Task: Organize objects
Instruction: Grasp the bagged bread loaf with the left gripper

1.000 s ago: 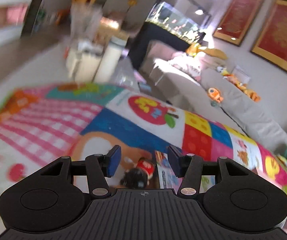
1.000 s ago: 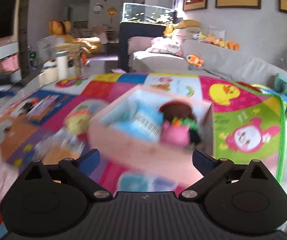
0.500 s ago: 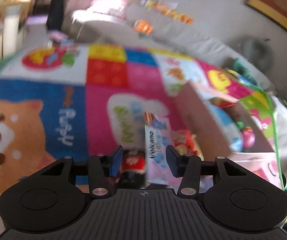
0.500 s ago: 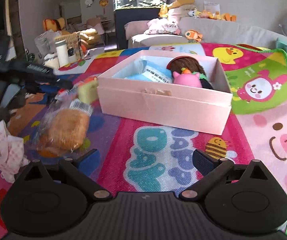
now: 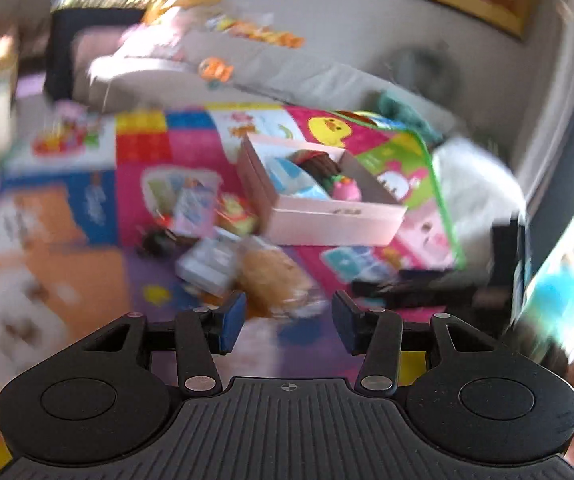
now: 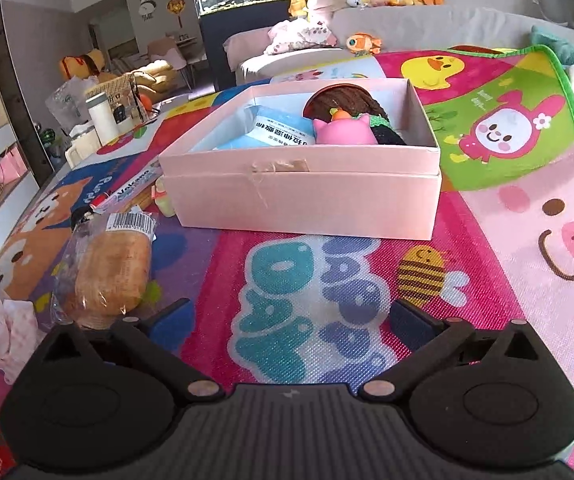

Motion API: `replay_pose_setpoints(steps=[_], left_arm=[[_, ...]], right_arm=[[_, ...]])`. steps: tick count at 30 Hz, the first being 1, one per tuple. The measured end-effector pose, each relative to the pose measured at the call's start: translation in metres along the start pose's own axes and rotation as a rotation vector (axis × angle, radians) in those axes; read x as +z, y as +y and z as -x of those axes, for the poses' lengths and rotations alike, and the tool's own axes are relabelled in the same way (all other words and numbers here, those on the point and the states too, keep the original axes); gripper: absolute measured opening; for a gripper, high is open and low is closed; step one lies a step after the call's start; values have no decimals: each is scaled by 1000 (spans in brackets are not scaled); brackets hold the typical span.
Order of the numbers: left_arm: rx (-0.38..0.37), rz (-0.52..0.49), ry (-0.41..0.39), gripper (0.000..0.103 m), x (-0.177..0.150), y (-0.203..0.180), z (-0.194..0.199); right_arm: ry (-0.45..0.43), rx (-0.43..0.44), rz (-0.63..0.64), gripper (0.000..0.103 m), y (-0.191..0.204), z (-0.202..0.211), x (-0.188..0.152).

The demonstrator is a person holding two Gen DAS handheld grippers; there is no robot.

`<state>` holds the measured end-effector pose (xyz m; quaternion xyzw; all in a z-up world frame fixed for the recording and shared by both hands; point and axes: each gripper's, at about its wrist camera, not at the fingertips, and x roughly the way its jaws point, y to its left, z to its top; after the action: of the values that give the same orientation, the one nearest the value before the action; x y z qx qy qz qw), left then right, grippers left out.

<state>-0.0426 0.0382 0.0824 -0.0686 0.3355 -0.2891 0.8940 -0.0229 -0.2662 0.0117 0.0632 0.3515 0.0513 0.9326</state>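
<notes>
- since the earlier frame the left gripper (image 5: 285,322) has swung away from the black figure (image 5: 155,242) toward the box (image 6: 307,196); its fingers half spread, pinching nothing.
- right gripper (image 6: 287,322): fingers spread wide, empty, before the box.
- in the box: blue pack (image 6: 277,130), glossy pink toy (image 6: 345,132), knitted doll (image 6: 351,106).
- left of the box, still unsorted: wrapped bread (image 6: 111,270), flat packets, small jar.

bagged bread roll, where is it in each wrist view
Left wrist: the bagged bread roll lies low at centre, just beyond the fingertips, blurred.
Right wrist: it lies at lower left on the mat.
Shared landmark: the pink box, right of the roll and farther away in both.
</notes>
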Motion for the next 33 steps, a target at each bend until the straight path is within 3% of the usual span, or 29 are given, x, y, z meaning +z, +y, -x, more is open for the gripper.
replay_pose_setpoints(steps=[3,8,12,22,29,33], left_arm=[[19,45,2,52,5,-14,-30],[196,82,72,52,31,-6,-101],[241,-9,100,56,37,-12,-134],[249,-200,149,58,20,-33,-119],[277,-167,190,65,26,-29,-138],[249,-182,207,66,19,-26,-128]], right_arm=[[-8,-10,-3,103,-1,1,-1],[-30,-24,-71,103,-8,5,-1],[-39,-23,-96,103,-11,6,-1],[-18,-56,-70,103,-4,2,0],[28,-88,3,103,3,-3,0],[5,-41,-46,103,-8,2,0]])
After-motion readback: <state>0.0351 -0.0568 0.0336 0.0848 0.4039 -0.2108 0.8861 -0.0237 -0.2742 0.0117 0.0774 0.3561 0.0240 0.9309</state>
